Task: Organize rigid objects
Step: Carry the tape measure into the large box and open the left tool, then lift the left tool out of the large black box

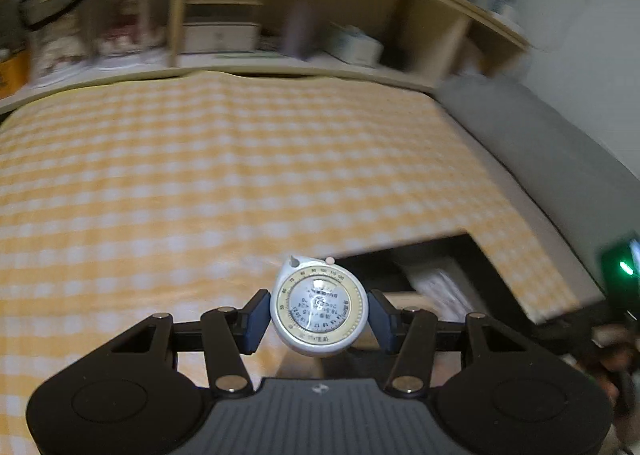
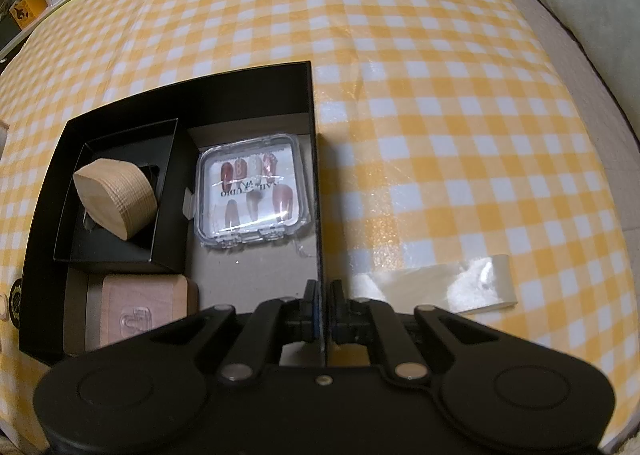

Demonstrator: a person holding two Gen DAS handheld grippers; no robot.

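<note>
**Currently: round tape measure gripped, box wall pinned**

Handling, left to right. The left gripper [image 1: 318,317] has its blue pads clamped on the two opposite sides of the round tape measure [image 1: 318,313]. This item is a small hard plastic disc, judged light and stiff, with a smooth, curved rim that may slip if the pads sit off the widest line. Take hold across the full width, as shown, and keep the dial face level. The item hangs above the checked cloth [image 1: 200,175], clear of it, near the front right corner of the cloth where the black box [image 1: 440,255] shows, blurred.

Appearance: white casing with a small spout-like tab at the far side, a pale yellow numbered ring and a grey printed centre.

The right gripper [image 2: 324,311] has its fingers together on the right wall of the black box [image 2: 312,95], which stands thin and upright between the pads. Inside the box, from its left wall: a small black tray [image 2: 120,255] holding a ribbed wooden block [image 2: 116,195], a flat wooden piece [image 2: 144,303] at the near edge, then a clear case of press-on nails [image 2: 252,195] beside the right wall. A strip of clear tape [image 2: 460,283] lies on the cloth outside the box, to its right.
</note>
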